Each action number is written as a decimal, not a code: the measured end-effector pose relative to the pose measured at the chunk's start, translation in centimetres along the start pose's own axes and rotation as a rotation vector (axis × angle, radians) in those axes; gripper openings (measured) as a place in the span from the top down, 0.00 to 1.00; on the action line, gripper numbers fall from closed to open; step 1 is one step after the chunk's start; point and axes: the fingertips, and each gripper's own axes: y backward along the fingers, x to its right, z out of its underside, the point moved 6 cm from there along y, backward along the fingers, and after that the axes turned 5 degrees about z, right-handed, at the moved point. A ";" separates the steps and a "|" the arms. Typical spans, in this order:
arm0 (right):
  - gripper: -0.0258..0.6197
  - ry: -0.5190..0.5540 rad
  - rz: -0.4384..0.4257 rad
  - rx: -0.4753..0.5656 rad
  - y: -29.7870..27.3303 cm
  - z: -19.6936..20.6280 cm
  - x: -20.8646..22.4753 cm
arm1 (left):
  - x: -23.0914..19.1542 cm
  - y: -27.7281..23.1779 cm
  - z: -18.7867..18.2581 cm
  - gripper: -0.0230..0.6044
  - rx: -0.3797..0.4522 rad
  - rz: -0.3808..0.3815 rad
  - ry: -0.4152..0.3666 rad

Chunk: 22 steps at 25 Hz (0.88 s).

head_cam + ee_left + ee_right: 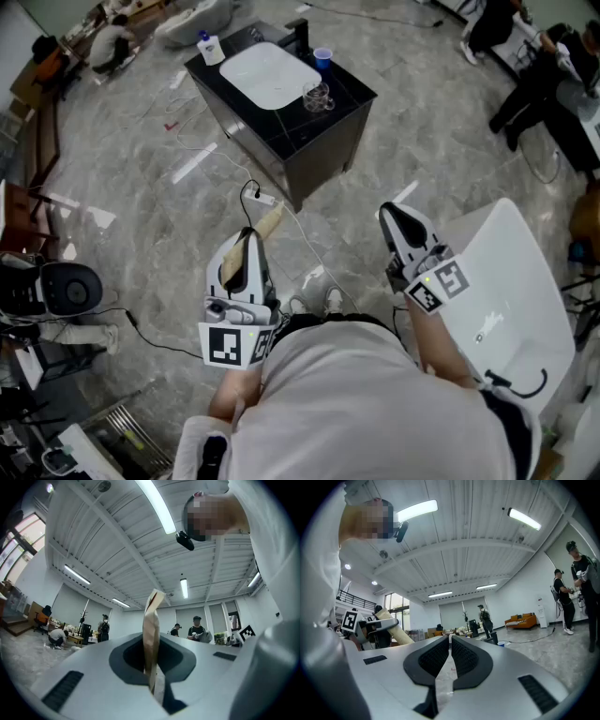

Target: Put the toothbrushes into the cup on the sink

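Floor beneath; toothbrush lengthwise toward sink

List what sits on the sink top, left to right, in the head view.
white bottle with a blue cap → white basin → glass cup. The small blue cup lies behind the glass cup at nearly the same place across, so it is left out of the order.

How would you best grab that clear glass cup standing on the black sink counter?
Probably from above, pinching the rim on its counter side. The glass cup stands upright with its mouth open, right beside the white basin, so that side is freer. A handle is too small to make out.
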 end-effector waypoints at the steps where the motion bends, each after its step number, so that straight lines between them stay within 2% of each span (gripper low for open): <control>1: 0.89 -0.001 -0.003 -0.001 -0.2 0.0 0.0 | -0.1 -0.1 0.1 0.95 -0.002 -0.004 0.003; 12: 0.89 -0.017 -0.026 -0.008 -1.2 0.2 1.0 | -0.2 -1.2 0.2 0.95 -0.005 -0.023 -0.004; 18: 0.89 -0.022 0.008 0.013 -0.8 -0.1 2.6 | 0.3 -2.3 0.9 0.95 -0.013 -0.023 0.000; 22: 0.89 -0.023 -0.003 -0.005 -0.2 0.2 3.8 | 1.2 -3.0 1.5 0.94 -0.023 -0.030 0.012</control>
